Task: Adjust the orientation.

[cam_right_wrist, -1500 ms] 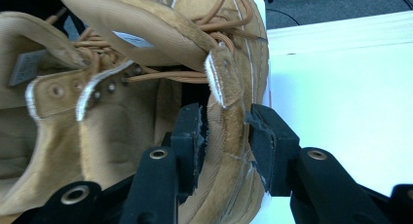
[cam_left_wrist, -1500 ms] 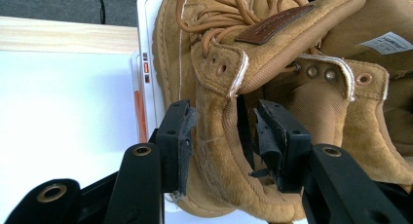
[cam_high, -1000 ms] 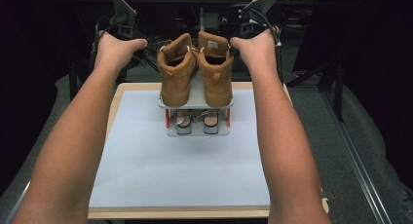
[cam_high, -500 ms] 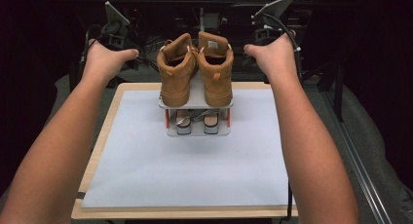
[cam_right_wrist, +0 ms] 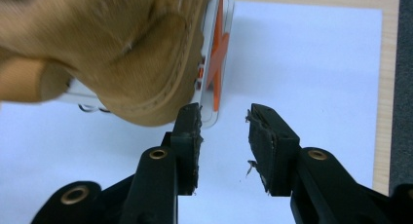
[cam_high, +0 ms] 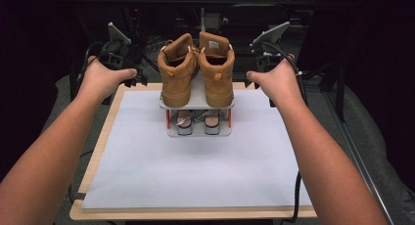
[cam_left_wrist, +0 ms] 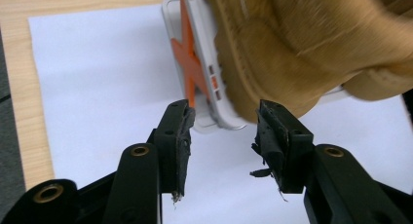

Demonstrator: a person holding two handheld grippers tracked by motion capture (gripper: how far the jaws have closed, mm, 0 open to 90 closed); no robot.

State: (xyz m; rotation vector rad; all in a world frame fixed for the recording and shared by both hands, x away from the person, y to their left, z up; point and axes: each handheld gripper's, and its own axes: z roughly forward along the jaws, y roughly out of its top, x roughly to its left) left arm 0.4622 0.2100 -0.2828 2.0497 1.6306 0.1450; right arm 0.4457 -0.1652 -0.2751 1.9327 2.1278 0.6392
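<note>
Two tan boots [cam_high: 178,76] [cam_high: 218,71] stand heels toward me on the top shelf of a small white rack [cam_high: 196,101] with orange struts. A pair of low shoes [cam_high: 185,123] sits on its bottom shelf. My left gripper [cam_high: 128,63] hangs beside the rack's left side, and in the left gripper view [cam_left_wrist: 224,119] its jaws stand open just short of the rack's corner [cam_left_wrist: 214,114] and the boot's toe [cam_left_wrist: 302,53]. My right gripper [cam_high: 260,63] mirrors it on the right. In the right gripper view [cam_right_wrist: 223,114] its jaws have just been opening, with nothing between them.
The rack stands on a white sheet [cam_high: 195,176] that covers a wooden board [cam_high: 100,146]. Dark frames, cables and equipment [cam_high: 205,19] crowd the space behind the board. A cable [cam_high: 296,195] hangs off the right front edge.
Both hands have drawn apart, away from the boots' sides, and come lower and nearer to me. The boots and rack have not moved.
</note>
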